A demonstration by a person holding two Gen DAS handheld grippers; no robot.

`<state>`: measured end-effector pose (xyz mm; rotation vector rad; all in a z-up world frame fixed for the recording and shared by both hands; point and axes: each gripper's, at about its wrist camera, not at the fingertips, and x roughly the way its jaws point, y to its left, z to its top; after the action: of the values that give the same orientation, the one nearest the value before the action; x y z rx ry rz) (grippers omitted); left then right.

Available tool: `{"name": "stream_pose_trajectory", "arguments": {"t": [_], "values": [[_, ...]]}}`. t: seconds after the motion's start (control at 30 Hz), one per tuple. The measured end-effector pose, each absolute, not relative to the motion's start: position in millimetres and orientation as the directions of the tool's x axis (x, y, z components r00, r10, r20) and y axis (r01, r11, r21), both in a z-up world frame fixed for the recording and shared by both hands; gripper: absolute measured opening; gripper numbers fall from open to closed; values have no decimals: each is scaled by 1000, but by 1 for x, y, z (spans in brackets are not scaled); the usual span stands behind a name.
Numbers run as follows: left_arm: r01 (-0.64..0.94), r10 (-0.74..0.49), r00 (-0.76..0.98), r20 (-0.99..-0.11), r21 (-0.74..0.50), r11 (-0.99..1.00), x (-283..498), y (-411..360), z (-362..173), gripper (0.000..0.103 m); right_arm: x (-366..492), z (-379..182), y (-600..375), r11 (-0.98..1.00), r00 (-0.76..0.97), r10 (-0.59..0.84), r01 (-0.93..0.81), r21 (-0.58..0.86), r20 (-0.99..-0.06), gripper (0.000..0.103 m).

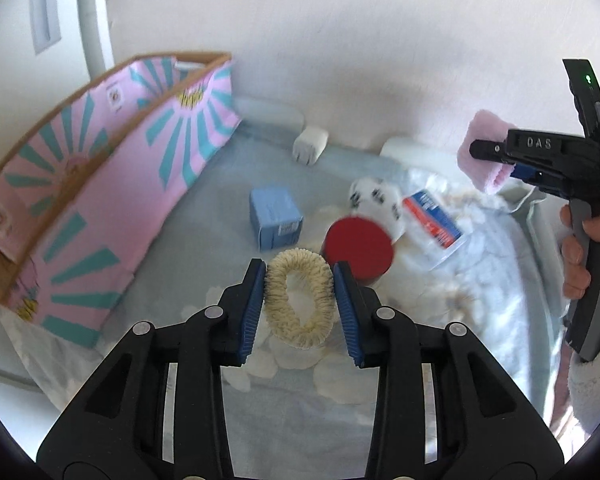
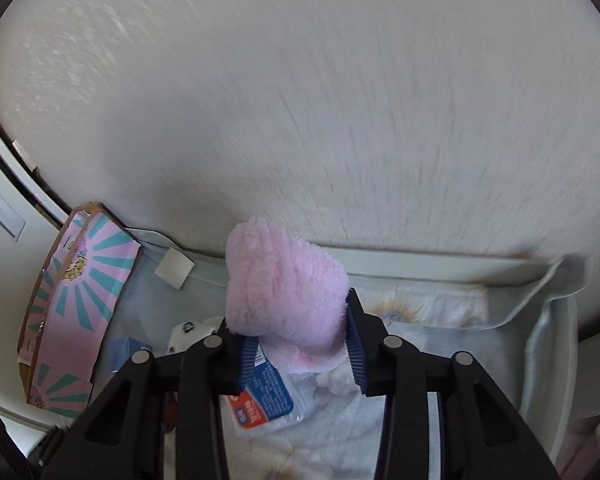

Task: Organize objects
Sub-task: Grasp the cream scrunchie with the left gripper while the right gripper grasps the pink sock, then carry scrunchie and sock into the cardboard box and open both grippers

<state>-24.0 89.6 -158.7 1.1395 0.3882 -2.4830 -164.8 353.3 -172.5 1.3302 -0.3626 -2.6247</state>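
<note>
- The left gripper (image 1: 300, 300) had its jaws clamped on a cream fuzzy scrunchie (image 1: 300, 300), held above the bed (image 1: 204, 216) — the ring squeezed into an oval.
- The right gripper (image 2: 300, 344) gripped a pink fluffy cloth (image 2: 286, 300); its lower edge sat hidden behind the jaws.
- Below lay a blue packet (image 1: 276, 220), a red round tin (image 1: 358, 250) and a wipes pack (image 1: 432, 220) with blurred print.
- A pink-and-teal cardboard box (image 1: 100, 216) stood at the left — its contents out of sight.
</note>
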Motion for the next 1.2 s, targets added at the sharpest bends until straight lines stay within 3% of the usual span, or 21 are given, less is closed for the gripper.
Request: {"name": "stream_pose_trajectory", "arguments": {"t": [0.6,1.2], "values": [[320,-167,-703,-691,-98,-943,-15,8,-28,32,-106,-46,280,-987,-666,-116,-4,159,-737,36],[354,-212,-686,-697,-64,-933,35,-141,1,32,-137,-7,110,-975,-684,-221,137,175,-695,36]]}}
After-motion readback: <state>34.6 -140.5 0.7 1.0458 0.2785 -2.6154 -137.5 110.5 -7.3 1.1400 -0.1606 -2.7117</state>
